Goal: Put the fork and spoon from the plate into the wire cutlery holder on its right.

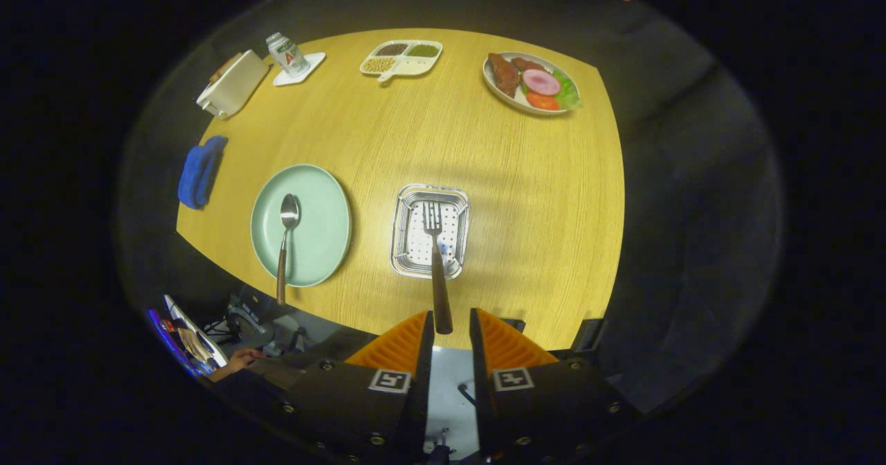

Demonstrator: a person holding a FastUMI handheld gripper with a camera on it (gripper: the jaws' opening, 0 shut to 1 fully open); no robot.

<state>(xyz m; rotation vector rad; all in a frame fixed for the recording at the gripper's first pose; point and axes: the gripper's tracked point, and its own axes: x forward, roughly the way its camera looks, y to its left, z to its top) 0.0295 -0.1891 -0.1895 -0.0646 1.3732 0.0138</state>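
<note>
While the spoon (286,236) lies on the plate (325,230), ahead of the tongs (452,318) and off to their left, the fork (436,257) is at the cutlery holder (408,195) straight ahead of them. The fork has a long brown handle and a bright metal head with four tines. Its tines point away from the tongs over the holder's perforated floor, and the end of its handle reaches back into the gap between the two fingers.

The tongs are apart. The handle's end shows against the inner edge of the left finger, with clear space between it and the right finger. Whether the left finger truly touches it cannot be told.

The spoon matches the fork, with a shiny bowl and a brown handle. Its bowl is near the plate's middle and its handle runs back over the rim nearest the tongs. The plate is pale green and round. The holder is a shiny metal basket, rectangular with rounded corners, just to the right of the plate on the wooden table (526,188).

Far beyond the tongs stand a divided dish (401,59) and a plate of food (531,83). A blue cloth (201,171) lies beyond the plate to the left.
</note>
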